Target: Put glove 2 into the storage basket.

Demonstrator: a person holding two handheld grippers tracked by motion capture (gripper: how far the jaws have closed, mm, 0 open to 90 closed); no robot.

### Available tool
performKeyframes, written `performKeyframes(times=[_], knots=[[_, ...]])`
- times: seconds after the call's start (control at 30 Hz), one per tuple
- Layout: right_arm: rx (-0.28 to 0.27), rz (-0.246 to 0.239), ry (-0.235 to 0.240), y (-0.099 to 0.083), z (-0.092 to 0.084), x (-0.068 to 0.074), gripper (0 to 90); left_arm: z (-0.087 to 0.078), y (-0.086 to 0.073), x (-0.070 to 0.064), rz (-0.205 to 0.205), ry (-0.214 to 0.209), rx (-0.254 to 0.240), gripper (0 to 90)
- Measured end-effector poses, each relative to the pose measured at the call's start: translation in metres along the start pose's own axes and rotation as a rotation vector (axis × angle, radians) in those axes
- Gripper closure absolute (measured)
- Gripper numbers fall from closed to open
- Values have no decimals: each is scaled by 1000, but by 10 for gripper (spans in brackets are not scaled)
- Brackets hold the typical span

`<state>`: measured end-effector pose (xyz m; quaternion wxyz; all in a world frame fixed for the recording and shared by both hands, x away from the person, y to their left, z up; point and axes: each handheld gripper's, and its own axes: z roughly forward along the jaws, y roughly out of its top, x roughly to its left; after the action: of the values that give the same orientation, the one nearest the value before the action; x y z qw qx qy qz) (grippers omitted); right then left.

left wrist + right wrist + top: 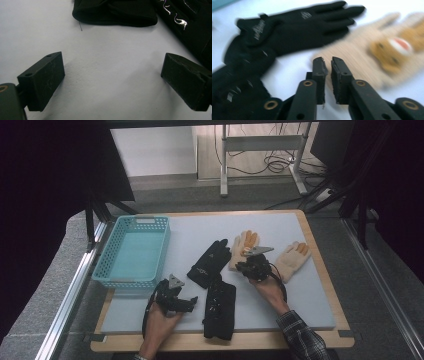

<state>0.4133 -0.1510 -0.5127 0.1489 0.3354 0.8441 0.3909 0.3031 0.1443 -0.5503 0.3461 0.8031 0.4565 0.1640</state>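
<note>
Bearing unreadable pale lettering, a black glove (294, 27) lies beyond the nearly-closed right gripper (327, 62); left gripper (112, 80) jaws apart.

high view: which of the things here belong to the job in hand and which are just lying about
In the job:
- right gripper, jaws nearly closed with nothing between them
- beige glove by it, bear face on the back
- second beige glove
- two black gloves
- probably the blue basket
- left gripper, open

Lying about:
- desk legs and cables on the floor
</note>
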Motion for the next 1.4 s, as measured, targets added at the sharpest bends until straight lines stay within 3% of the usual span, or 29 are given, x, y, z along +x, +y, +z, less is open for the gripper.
performKeyframes(times=[0.07, 0.13, 0.17, 0.2, 0.3, 0.33, 0.37, 0.4, 0.5, 0.57, 0.63, 0.67, 0.73, 0.8, 0.83, 0.97, 1.13, 1.4], knots=[[-2, 1, 12, 7, 8, 4, 743, 0, 0, 0, 0, 0, 0, 53], [-4, 14, 25, 13, 16, 6, 639, 0, 0, 0, 0, 0, 0, 53], [-4, 14, 25, 13, 16, 6, 639, 0, 0, 0, 0, 0, 0, 53], [5, 31, 41, 19, 26, 7, 557, 0, 0, 0, 0, 0, 0, 53], [9, 50, 43, 26, 36, 10, 483, 0, 0, 0, 0, 0, -1, 53], [24, 66, 48, 32, 47, 11, 404, 0, 0, 0, 1, 1, 0, 53], [24, 66, 48, 32, 47, 11, 404, 0, 0, 0, 1, 1, 0, 53], [53, 64, 13, 36, 57, 13, 355, 0, 0, 0, 0, 0, -1, 53], [65, 57, -9, 38, 66, 13, 335, 0, 0, 0, 0, 0, -1, 53], [87, 37, -56, 40, 72, 18, 380, 0, 0, 0, 0, 0, -1, 53], [93, 32, -62, 40, 72, 19, 412, 0, 0, 0, 0, 0, -1, 53], [93, 41, -61, 41, 71, 22, 563, 0, 0, 0, 1, 0, 0, 53], [92, 45, -59, 41, 71, 23, 597, 0, 0, 0, 1, 0, 0, 53], [84, 41, -44, 42, 71, 26, 782, 0, 0, 0, 0, 0, 0, 53], [84, 35, -52, 42, 71, 27, 813, 0, 0, 0, 0, 0, 0, 53], [85, 37, -41, 44, 70, 24, 860, 0, 0, 0, -1, 0, -1, 53], [31, 56, -10, 49, 66, 16, 862, 0, 0, 0, -1, -2, 0, 53], [-51, 58, 32, 74, 35, 5, 862, -1, 0, 1, 2, -6, 6, 52]])
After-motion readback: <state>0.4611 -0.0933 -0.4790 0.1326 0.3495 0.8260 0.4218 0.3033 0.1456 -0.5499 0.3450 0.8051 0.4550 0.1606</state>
